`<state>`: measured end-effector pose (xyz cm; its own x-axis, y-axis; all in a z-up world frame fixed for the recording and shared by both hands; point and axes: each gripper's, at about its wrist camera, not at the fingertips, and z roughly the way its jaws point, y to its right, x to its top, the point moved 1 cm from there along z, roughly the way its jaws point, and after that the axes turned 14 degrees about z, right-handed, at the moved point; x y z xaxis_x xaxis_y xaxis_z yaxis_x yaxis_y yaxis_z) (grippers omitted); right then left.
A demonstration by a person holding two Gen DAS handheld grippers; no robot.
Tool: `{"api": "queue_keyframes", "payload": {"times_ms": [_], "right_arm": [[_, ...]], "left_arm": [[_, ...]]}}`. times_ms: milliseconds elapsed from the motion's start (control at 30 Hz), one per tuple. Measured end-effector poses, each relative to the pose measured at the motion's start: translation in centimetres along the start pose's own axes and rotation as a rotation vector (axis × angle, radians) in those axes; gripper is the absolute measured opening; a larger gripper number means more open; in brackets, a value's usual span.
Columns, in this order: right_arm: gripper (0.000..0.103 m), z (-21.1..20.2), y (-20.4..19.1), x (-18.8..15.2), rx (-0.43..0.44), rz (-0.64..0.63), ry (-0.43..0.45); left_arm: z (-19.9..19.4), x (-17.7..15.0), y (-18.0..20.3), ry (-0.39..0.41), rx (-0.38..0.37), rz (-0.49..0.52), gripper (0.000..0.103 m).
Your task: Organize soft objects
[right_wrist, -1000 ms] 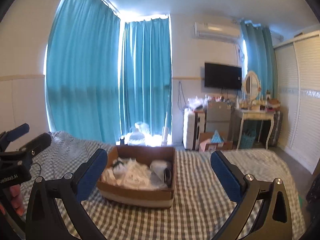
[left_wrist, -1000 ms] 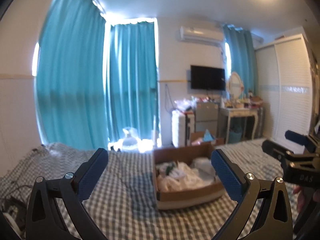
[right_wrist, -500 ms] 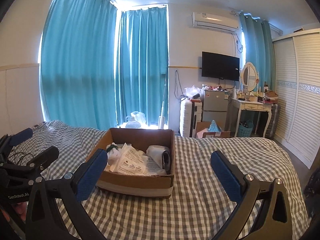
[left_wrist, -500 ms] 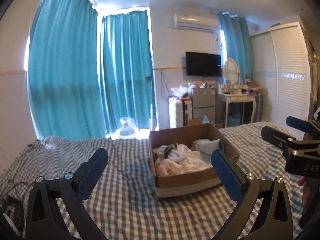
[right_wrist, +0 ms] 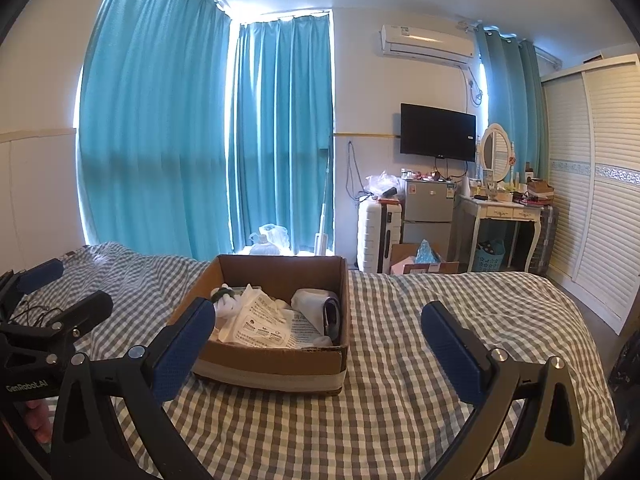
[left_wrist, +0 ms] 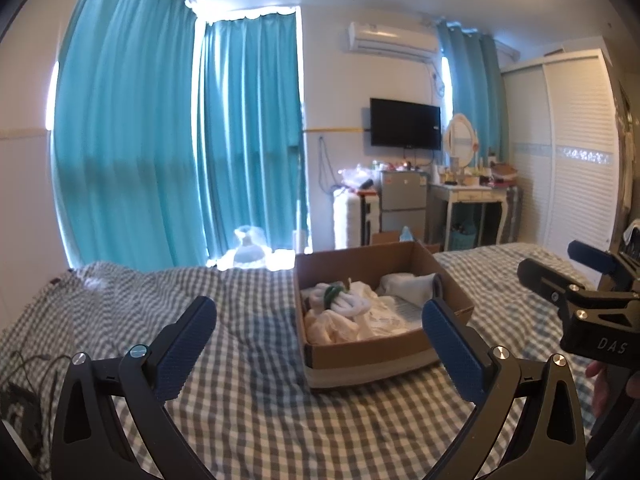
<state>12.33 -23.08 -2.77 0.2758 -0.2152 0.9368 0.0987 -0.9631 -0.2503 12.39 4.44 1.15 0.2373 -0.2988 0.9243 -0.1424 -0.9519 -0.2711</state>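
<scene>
Faintly, "GenRobot.AI" on left gripper [right_wrist: 60,292].

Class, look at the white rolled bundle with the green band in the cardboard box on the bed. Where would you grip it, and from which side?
Probably grip the white rolled bundle with the green band across its rolled middle, beside the band, coming from above. It lies on top of the other soft items, and the cardboard box walls block a side approach. Both the left gripper and the right gripper are open and empty.

Box [right_wrist: 276,364] contents' undersides hidden.
</scene>
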Motion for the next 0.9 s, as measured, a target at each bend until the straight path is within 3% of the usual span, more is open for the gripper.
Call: {"api": "queue_keyframes", "payload": {"times_ms": [900], "right_arm": [[0.103,0.34,-0.79,-0.64,0.004,-0.018,-0.015]], "left_arm": [[-0.17,-0.18,-0.81,-0.006,0.0,-0.036,0.103]]}}
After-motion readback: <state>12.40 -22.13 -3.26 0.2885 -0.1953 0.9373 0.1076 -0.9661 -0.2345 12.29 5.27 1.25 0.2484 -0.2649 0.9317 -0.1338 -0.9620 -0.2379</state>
